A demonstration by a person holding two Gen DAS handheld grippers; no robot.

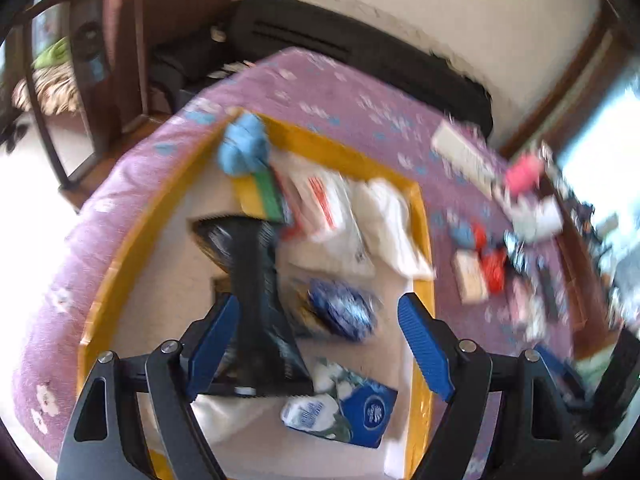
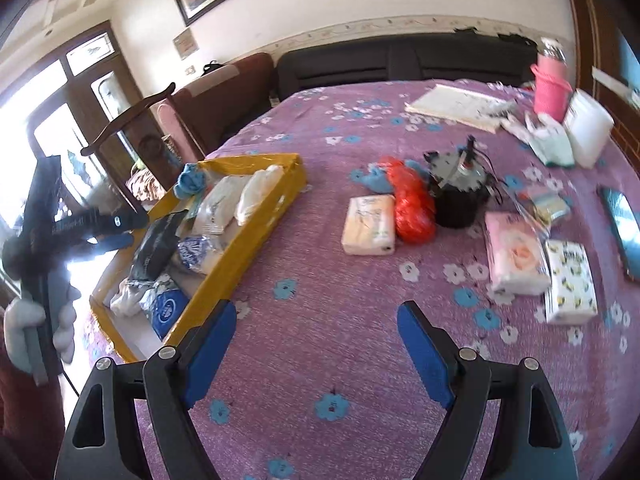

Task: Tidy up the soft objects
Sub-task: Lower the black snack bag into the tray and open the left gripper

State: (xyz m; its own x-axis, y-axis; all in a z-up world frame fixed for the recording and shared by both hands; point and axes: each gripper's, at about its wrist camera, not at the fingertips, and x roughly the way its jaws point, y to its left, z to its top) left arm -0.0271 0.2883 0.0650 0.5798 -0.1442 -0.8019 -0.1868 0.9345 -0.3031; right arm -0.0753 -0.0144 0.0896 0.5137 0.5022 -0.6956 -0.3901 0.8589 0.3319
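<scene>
A yellow-rimmed box (image 1: pixel 132 216) lies on the purple bed cover and holds soft packs: a black pouch (image 1: pixel 256 300), a blue cloth (image 1: pixel 244 146), white packs (image 1: pixel 336 216), a blue bag (image 1: pixel 344 308) and a blue tissue pack (image 1: pixel 360 412). My left gripper (image 1: pixel 318 320) is open above the box, the black pouch by its left finger. The right wrist view shows the box (image 2: pixel 256 224) at left. My right gripper (image 2: pixel 316 324) is open and empty over the bed. Ahead lie a cream tissue pack (image 2: pixel 370 218), a red bag (image 2: pixel 412 208), a pink pack (image 2: pixel 516 252) and a patterned pack (image 2: pixel 570 282).
A black pot with tools (image 2: pixel 460 196), a pink cup (image 2: pixel 550 86), a white container (image 2: pixel 588 128), a flat board (image 2: pixel 456 106) and a phone (image 2: pixel 624 228) sit on the bed (image 2: pixel 320 360). A dark headboard (image 2: pixel 400 60) and a wooden stand (image 2: pixel 132 120) are behind.
</scene>
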